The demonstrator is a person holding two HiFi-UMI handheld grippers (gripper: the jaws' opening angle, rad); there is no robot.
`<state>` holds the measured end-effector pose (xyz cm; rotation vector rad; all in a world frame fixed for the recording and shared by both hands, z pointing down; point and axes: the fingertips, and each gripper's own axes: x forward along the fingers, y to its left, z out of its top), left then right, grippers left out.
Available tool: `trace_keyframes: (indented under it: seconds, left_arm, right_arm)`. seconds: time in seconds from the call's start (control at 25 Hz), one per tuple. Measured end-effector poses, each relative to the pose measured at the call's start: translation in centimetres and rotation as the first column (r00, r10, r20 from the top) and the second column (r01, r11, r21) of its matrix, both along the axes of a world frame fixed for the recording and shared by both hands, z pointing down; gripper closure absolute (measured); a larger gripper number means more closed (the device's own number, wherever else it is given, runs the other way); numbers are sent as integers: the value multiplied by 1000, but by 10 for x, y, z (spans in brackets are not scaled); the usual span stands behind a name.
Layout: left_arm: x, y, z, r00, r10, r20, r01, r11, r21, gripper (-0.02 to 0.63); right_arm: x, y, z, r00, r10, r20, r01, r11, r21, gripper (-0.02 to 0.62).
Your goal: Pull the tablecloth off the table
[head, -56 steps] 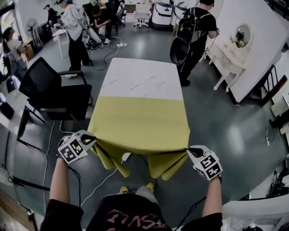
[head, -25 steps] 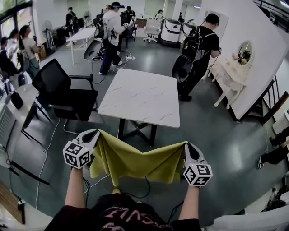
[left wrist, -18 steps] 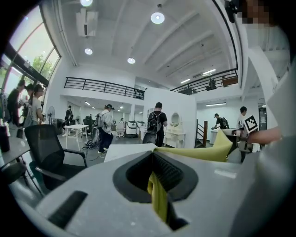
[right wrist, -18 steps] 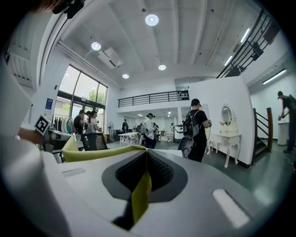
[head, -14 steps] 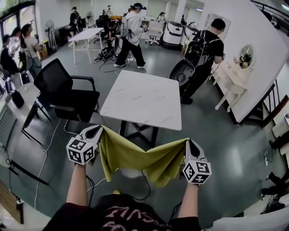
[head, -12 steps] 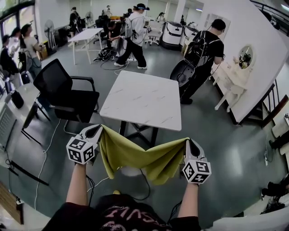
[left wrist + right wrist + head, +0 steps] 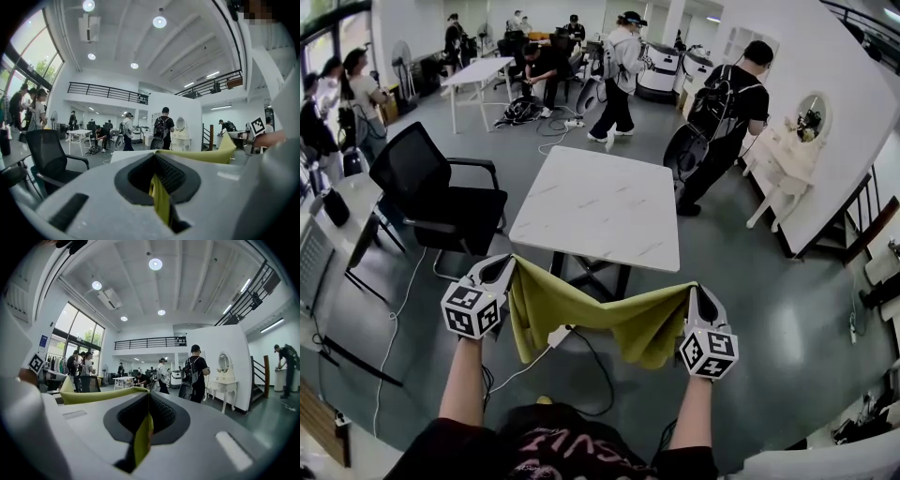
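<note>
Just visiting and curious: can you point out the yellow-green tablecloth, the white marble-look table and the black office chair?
Yellow-green tablecloth (image 7: 619, 323): head view, its sagging middle.
White table (image 7: 600, 206): head view, bare centre of its top.
Black office chair (image 7: 412, 159): head view, its backrest.

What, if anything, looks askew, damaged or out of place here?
Nothing looks damaged or spilled. The yellow tablecloth sags between the left tongs and the right tongs, both shut on its edge, clear of the bare table. A white plug lies on the floor beneath.
</note>
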<state>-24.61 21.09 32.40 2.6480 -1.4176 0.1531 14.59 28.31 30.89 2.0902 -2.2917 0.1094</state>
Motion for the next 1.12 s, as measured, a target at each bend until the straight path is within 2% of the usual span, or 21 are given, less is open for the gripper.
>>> trace_keyframes:
  seconds: [0.24, 1.12]
  left_arm:
    - [-3, 0, 2, 1000, 3, -17, -3, 1000, -13, 598]
    - [-20, 7, 7, 999, 4, -55, -4, 1000, 2, 598]
  right_arm:
    - [-6, -2, 4, 1000, 2, -13, -2, 1000, -18, 577]
    - [-19, 3, 1, 1000, -1, -24, 1, 1000, 4, 577]
